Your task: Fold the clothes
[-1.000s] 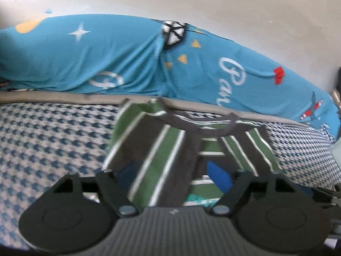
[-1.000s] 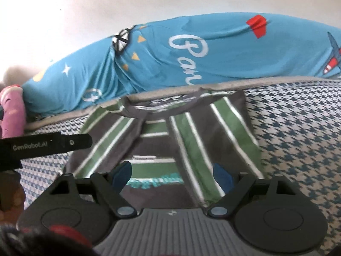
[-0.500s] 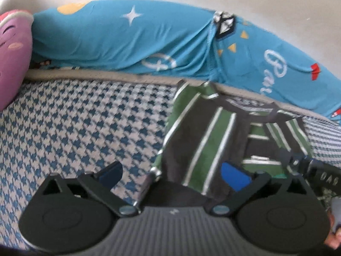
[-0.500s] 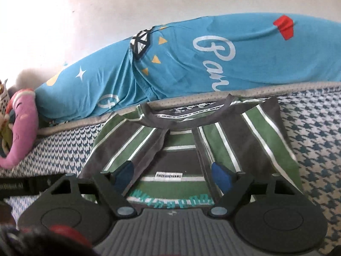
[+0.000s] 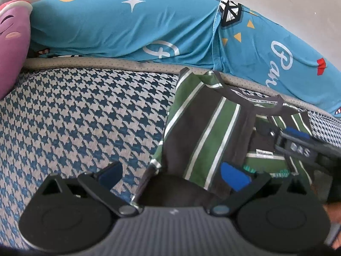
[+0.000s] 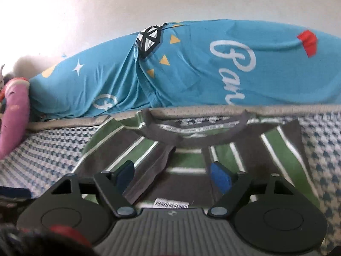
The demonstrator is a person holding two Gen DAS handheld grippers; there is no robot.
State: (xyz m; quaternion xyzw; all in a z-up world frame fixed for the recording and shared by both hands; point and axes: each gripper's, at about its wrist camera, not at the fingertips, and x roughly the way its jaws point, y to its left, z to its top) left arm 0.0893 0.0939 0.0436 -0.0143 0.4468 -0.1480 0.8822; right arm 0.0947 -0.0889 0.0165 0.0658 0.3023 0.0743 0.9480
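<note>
A green, grey and white striped shirt lies flat on the houndstooth cover, with its collar toward the far edge and both sides folded in over the middle. My left gripper is open at the shirt's near left corner; its left finger is over bare cover and its right finger is over the fabric. My right gripper is open low over the shirt's middle, near the white label. In the left wrist view the right gripper hovers over the shirt's right half. Neither gripper holds anything.
The houndstooth cover spreads to the left of the shirt. A long blue printed pillow lies along the far edge against a pale wall. A pink plush sits at the far left. A person's hand shows at the right edge.
My left gripper has shifted left to the shirt's left corner, so more bare cover shows. My right gripper has moved forward and lower over the shirt's middle.
</note>
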